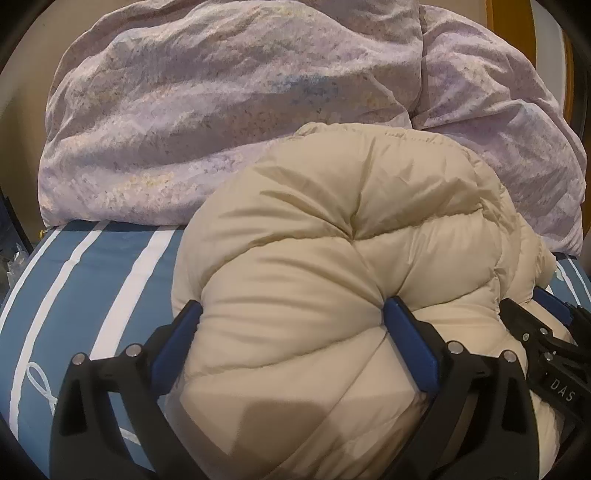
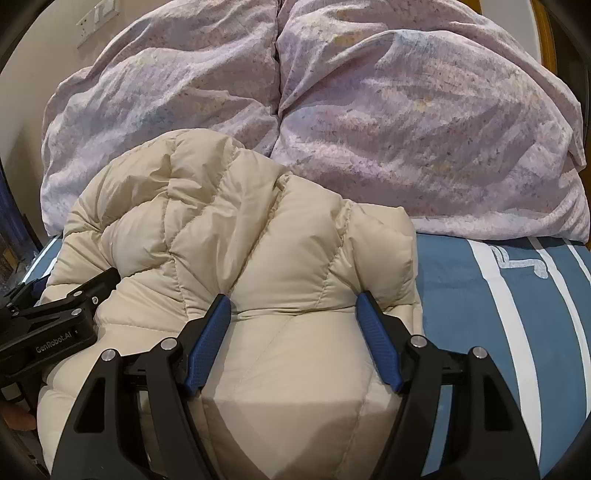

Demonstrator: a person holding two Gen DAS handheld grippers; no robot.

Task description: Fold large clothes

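A beige puffer jacket [image 1: 332, 229] lies bundled on the blue white-striped bed sheet [image 1: 92, 266]. My left gripper [image 1: 291, 304] straddles the bundle's near end. Its blue pads dent the padding on both sides, and the fabric bulges up between them. In the right wrist view the jacket [image 2: 229, 229] shows its quilted seams. My right gripper [image 2: 292, 297] is shut on a thick fold at the near right part, with puckers at both pads. The two grippers sit side by side on the jacket. The right one's black frame [image 1: 546, 343] shows at the left view's edge.
A crumpled lilac duvet [image 2: 406, 129] is piled across the bed behind the jacket, touching its far side. Bare sheet [image 2: 498, 314] lies right of the jacket. A wall switch plate [image 2: 98, 18] is at the upper left, and a wooden bedframe edge [image 1: 532, 44] at the far right.
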